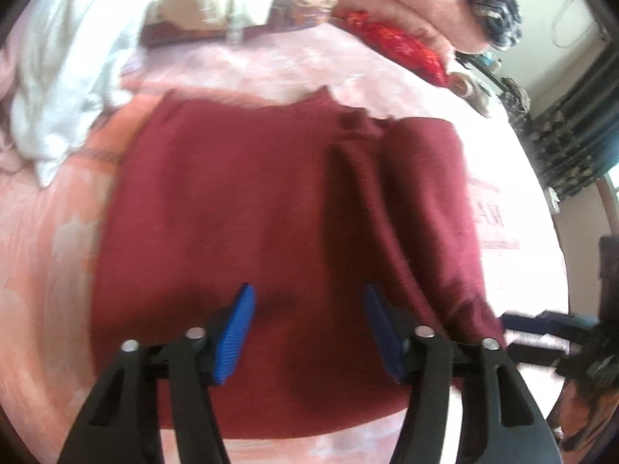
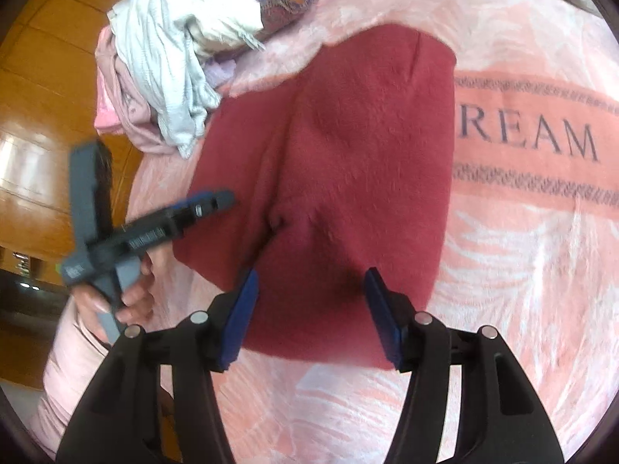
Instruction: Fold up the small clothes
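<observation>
- Maroon garment (image 1: 247, 208) lies flat on pink blanket (image 2: 522, 251), w/ a lengthwise fold ridge.
- Left gripper (image 1: 307, 328) & right gripper (image 2: 311, 315): both wide open, holding nothing, over garment.

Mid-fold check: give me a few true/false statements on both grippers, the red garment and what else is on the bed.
1. Both grippers are open and hold nothing. True: the left gripper and the right gripper each show spread blue pads with only cloth below.
2. The maroon garment is hanging in the air. False: it lies on the pink blanket.
3. A pile of pale clothes sits beyond the garment. True.
4. The blanket is plain, without lettering. False: it shows the letters "REAM".
5. The garment is fully flat. False: a lengthwise fold ridge runs along it.
</observation>
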A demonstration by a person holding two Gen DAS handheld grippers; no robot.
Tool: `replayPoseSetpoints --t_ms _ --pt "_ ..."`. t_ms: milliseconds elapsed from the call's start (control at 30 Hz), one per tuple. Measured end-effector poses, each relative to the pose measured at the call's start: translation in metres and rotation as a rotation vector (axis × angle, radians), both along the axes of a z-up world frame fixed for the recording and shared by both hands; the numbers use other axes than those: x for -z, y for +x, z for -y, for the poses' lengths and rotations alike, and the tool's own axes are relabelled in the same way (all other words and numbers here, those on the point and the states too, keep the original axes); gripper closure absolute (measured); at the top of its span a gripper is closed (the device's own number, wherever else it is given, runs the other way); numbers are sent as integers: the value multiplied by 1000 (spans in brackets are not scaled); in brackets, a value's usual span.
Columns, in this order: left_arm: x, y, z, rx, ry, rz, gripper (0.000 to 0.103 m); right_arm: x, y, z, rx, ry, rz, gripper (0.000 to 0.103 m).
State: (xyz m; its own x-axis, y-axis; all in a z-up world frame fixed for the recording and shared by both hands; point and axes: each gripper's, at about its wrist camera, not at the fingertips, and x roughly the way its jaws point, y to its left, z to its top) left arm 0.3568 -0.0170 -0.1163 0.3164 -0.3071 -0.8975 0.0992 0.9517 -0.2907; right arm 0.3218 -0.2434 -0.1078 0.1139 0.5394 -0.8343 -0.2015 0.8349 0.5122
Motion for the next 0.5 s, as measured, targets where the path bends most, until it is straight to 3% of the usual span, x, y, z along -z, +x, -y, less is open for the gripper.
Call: replayPoseSetpoints --t_ms 133,233,367,500 --pt "5 11 21 8 -45 -29 29 21 -8 -16 -32 -18 -34 46" --pt "12 16 31 8 -44 -51 28 36 -12 -25 -47 -44 -49 46" --pt "20 15 34 23 -20 -56 27 47 -15 -32 -72 -79 -43 46" --pt "28 1 27 67 78 -29 28 36 -13 -28 -87 -75 -41 46"
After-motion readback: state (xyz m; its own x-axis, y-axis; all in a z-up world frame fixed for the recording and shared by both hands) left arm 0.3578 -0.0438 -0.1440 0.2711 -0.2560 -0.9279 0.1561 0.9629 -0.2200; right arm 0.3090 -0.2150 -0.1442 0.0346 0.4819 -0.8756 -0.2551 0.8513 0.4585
